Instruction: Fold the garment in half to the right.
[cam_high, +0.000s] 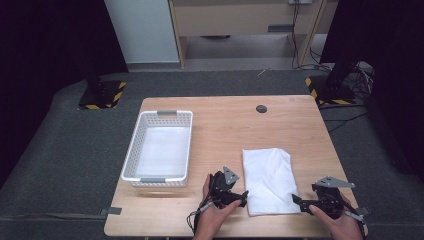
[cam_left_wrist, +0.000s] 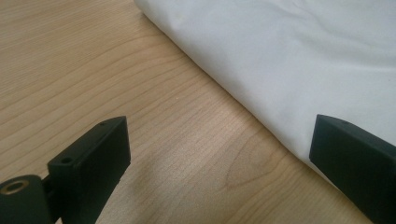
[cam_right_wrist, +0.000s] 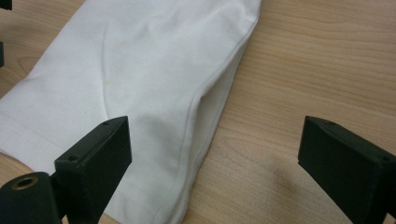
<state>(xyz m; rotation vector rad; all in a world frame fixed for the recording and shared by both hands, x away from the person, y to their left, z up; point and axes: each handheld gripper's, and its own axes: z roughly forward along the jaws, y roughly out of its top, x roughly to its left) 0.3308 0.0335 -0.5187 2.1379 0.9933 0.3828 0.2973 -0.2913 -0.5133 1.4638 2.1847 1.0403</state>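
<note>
**Folded white cloth flanked by two open grippers**

Folded white cloth (cam_high: 269, 180) flat on the wooden tabletop (cam_high: 225, 130), near edge, right of centre. Left gripper (cam_high: 243, 196) just beside the cloth's near left edge, jaws spread wide, gripping nothing, one jaw over bare wood and the other over the cloth's edge. Right gripper (cam_high: 298, 202) at the near right corner, jaws likewise wide apart and empty, straddling the cloth's hem. White basket (cam_high: 137, 145) farther left, well apart.

A plain white folded cloth (cam_high: 269, 180), a white perforated plastic basket (cam_high: 159, 147) and a pale wood-grained table (cam_high: 225, 125) are seen.
</note>
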